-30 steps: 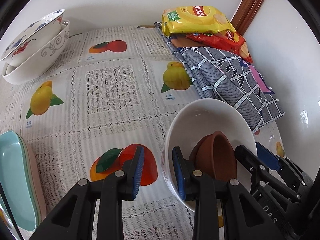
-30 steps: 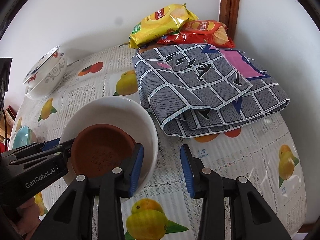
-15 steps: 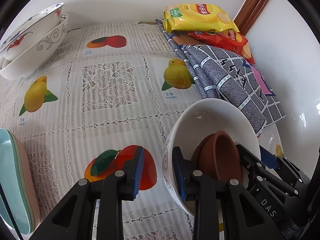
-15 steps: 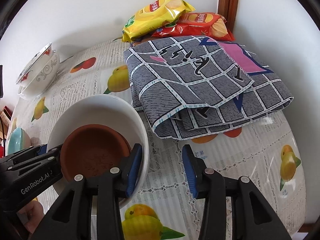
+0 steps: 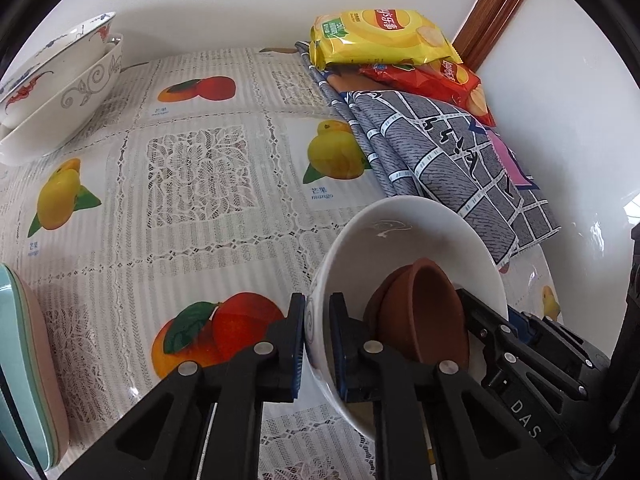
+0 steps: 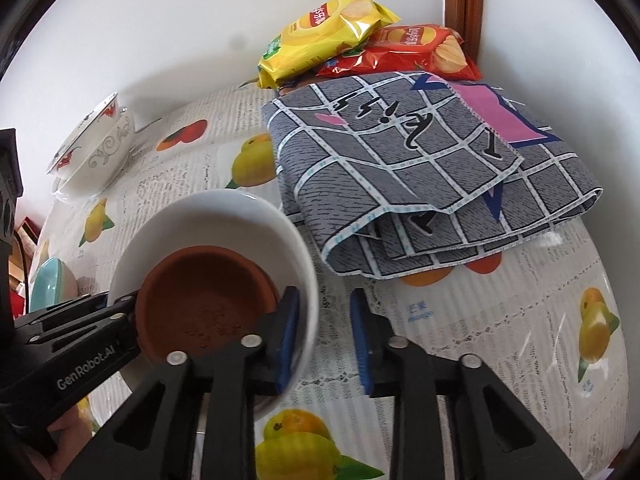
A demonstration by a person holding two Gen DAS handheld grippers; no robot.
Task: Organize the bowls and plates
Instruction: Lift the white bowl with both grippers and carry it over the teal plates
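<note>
Your left hand-held gripper [image 5: 316, 344] pinches the white bowl's [image 5: 408, 224] rim; your right hand-held gripper [image 6: 324, 334] straddles the opposite rim, unclenched, brown bowls [image 6: 204, 300] nested inside.

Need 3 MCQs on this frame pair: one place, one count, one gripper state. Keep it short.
1. Where does the brown clay bowl sit?
A. Inside the plain white ceramic bowl
B. On the grey checked folded cloth
C. Beside the turquoise dish

2. How many crisp bags lie at the far corner?
A. One
B. Two
C. Four

3. How does the left gripper stand?
A. Wide open above the table
B. Closed on the white bowl's rim
C. Closed on the cloth

Answers: 1 A, the brown bowl is nested in the white one in both views. 2 B, a yellow crisp bag and a red crisp bag. 3 B, its fingers pinch the rim from both sides.
</note>
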